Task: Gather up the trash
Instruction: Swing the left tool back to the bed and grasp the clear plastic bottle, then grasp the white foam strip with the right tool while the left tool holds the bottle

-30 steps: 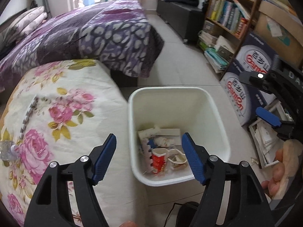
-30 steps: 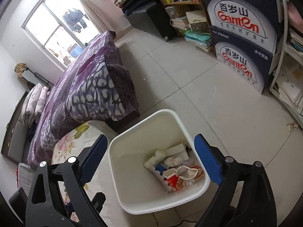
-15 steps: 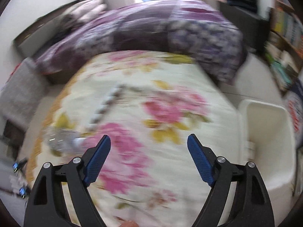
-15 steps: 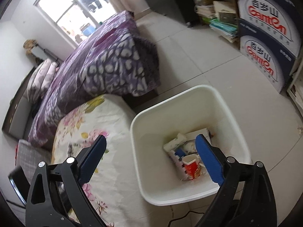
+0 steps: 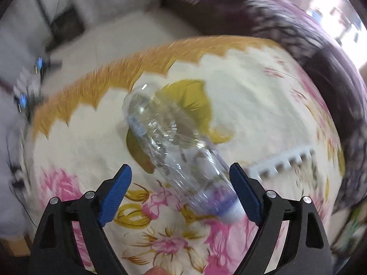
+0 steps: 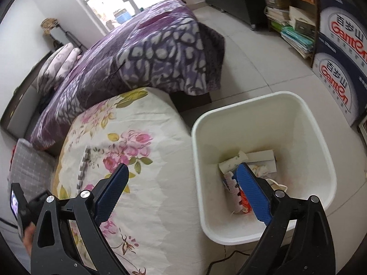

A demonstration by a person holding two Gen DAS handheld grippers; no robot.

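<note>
A clear crushed plastic bottle with a white cap lies on the floral cloth of the table. My left gripper is open, its jaws on either side of the bottle's neck end without closing on it. A white notched foam strip lies just right of the bottle. My right gripper is open and empty, held above the table's edge and the white trash bin. The bin holds a red cup, paper pieces and wrappers. The foam strip also shows in the right wrist view.
A bed with a purple patterned blanket stands behind the table. Stacked printed cartons and a bookshelf line the right wall. A grey checked cushion sits left of the table. A black cable runs on the floor by the bin.
My left gripper swung left from the bin across the table and now straddles the bottle. My right gripper shifted left, bringing the table into view beside the bin.
</note>
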